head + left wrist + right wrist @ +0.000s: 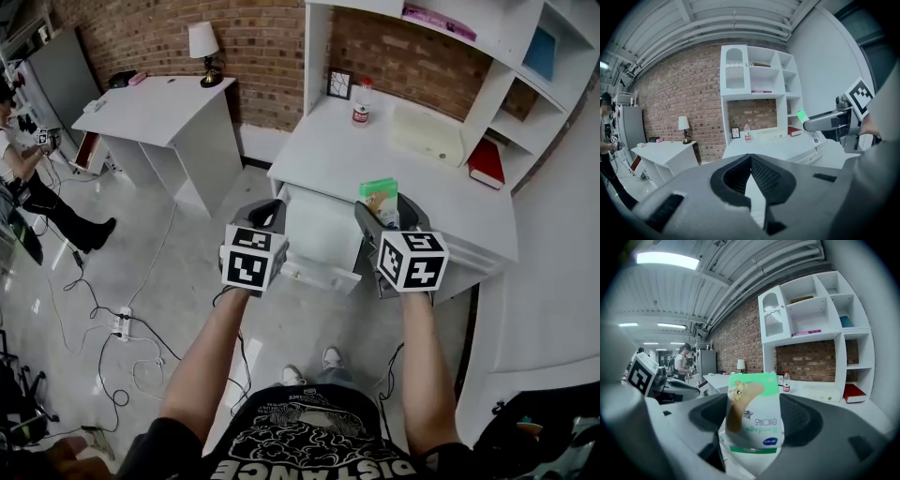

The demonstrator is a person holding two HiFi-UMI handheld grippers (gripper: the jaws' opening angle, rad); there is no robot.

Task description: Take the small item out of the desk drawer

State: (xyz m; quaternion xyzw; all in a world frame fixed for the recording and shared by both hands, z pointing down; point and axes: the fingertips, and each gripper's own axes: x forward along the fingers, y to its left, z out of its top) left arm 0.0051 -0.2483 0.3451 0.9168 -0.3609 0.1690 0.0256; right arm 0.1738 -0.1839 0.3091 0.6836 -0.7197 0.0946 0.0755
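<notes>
Smooth white desk (441, 192), flat rectangular bandage box (753, 416)

Bare desktop (328, 159) ahead, bottle (361, 111) and picture frame (339, 84) at its back, open drawer (319, 277) out below.

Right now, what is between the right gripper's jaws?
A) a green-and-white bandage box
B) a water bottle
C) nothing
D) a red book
A: the right gripper view shows the right gripper clamping the green-and-white bandage box between its jaws.
</notes>
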